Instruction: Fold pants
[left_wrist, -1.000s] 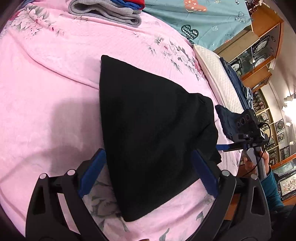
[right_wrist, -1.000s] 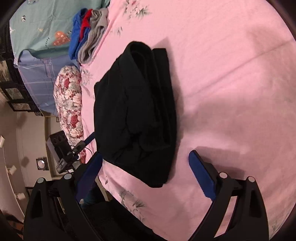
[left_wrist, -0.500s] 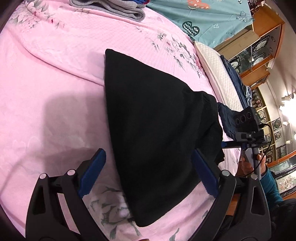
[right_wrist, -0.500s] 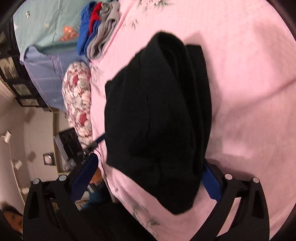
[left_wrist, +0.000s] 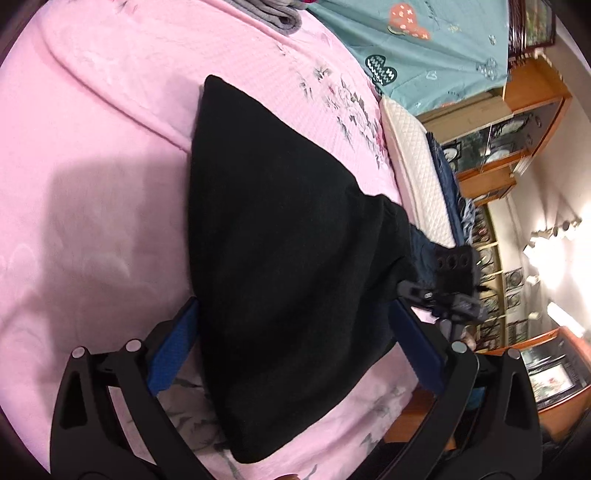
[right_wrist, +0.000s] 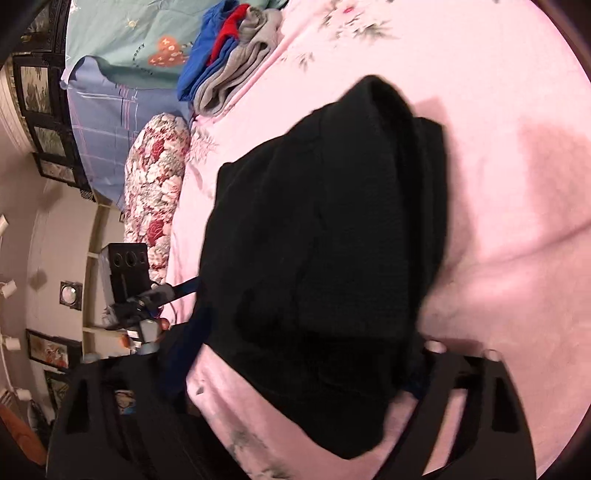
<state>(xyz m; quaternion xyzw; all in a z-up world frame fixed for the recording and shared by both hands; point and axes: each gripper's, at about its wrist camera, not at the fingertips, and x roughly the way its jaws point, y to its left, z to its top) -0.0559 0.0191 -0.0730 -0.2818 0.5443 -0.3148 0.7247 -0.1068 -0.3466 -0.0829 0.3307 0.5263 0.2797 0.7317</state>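
Observation:
Black pants lie folded in a thick bundle on the pink bedspread. My left gripper is open, its blue pads on either side of the bundle's near end. In the right wrist view the pants fill the middle, and my right gripper is open with its jaws astride the bundle's near edge; the right finger is partly hidden by cloth. The right gripper also shows in the left wrist view at the far side of the bundle.
A stack of grey, blue and red folded clothes lies at the far end of the bed. A floral pillow and a teal sheet lie beyond. Wooden shelves stand past the bed edge.
Both grippers have moved forward onto the bundle. The pants now fill more of both views, and the jaws now straddle its ends.

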